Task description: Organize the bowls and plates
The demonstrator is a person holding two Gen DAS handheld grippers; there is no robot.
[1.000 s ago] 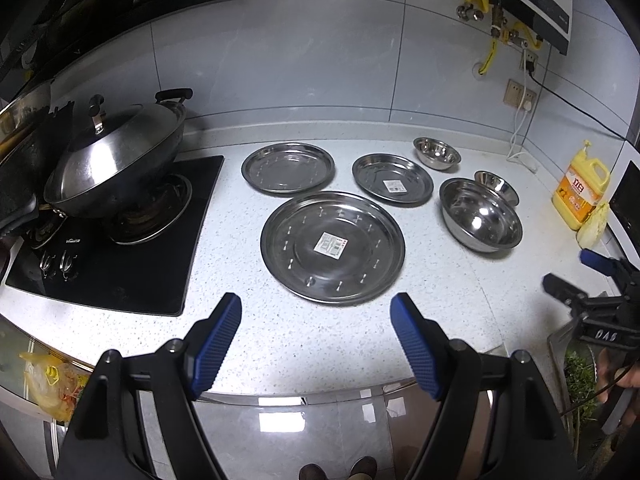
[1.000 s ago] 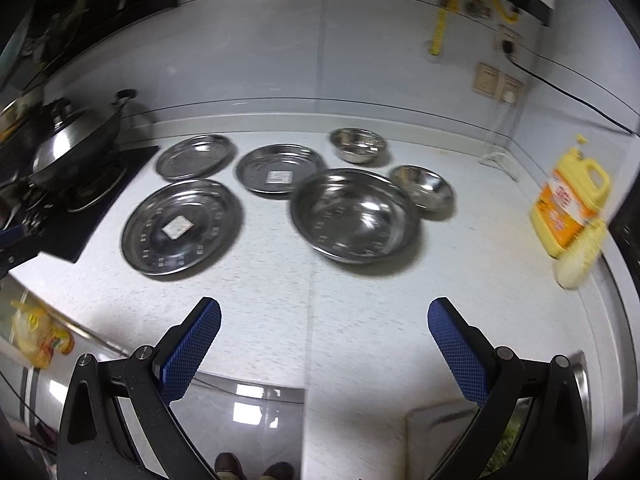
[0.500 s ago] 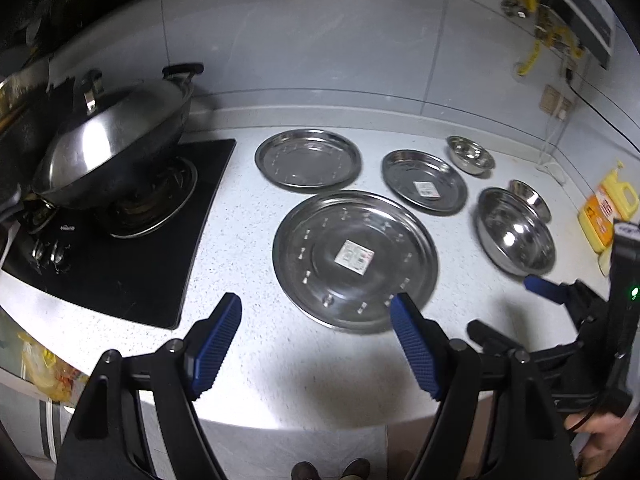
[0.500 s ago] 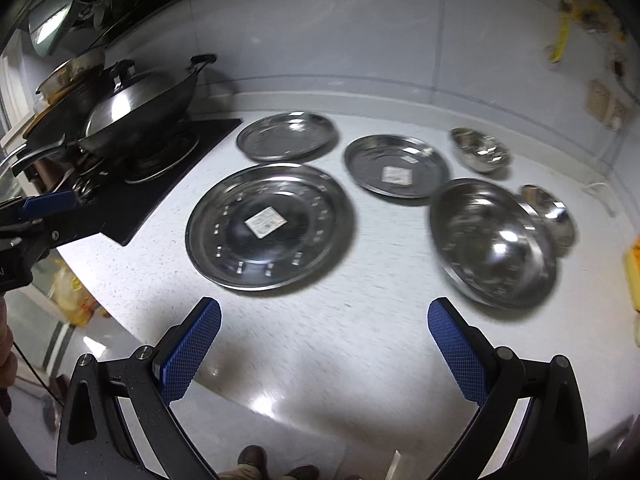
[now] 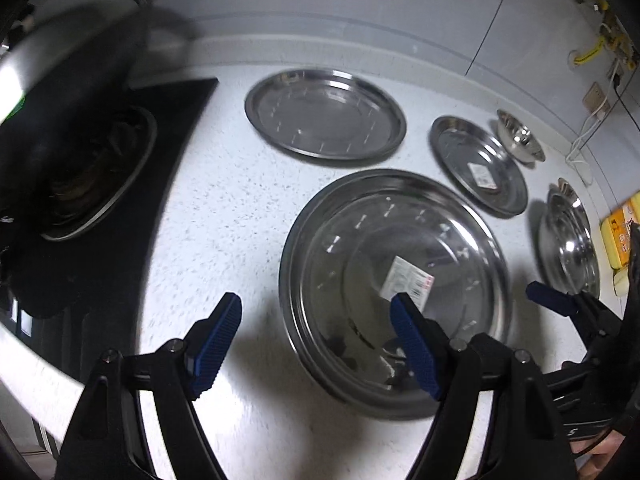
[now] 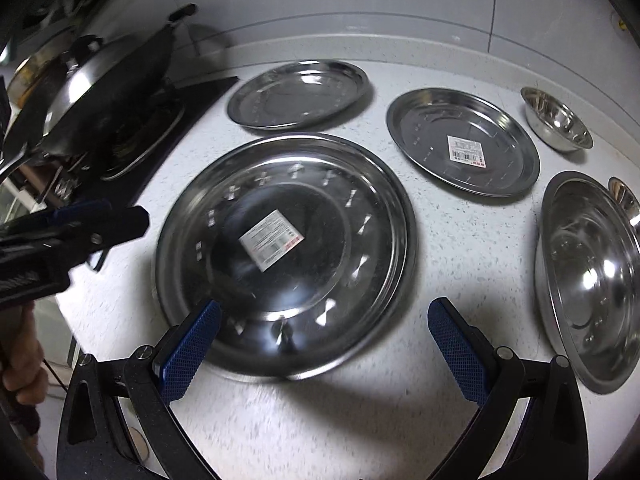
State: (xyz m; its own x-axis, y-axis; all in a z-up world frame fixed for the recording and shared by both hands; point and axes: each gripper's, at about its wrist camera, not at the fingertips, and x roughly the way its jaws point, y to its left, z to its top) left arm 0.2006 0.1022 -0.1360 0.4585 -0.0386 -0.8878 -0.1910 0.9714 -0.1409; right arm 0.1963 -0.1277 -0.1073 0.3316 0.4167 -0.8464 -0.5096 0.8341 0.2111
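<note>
A large steel plate point(image 5: 396, 280) point(image 6: 286, 248) with a label lies on the white counter, close in front of both grippers. My left gripper point(image 5: 316, 340) is open at the plate's left rim, its right finger over the plate. My right gripper point(image 6: 324, 348) is open over the plate's near rim. Behind lie a medium plate point(image 5: 324, 120) point(image 6: 298, 94) and a smaller labelled plate point(image 5: 478, 164) point(image 6: 462, 146). A big bowl point(image 5: 568, 236) point(image 6: 590, 276) sits to the right, a small bowl point(image 5: 520, 140) point(image 6: 558, 120) at the back, and another small bowl point(image 6: 624, 198) peeks out behind the big one.
A lidded wok point(image 6: 100, 80) stands on the black gas hob point(image 5: 100, 200) at the left. A yellow bottle point(image 5: 620, 236) is at the far right by the wall. A hand point(image 6: 18, 368) holds the left gripper's handle. Tiled wall runs behind the counter.
Both grippers have moved forward and down toward the large plate, which now fills much more of each view. Both stay open.
</note>
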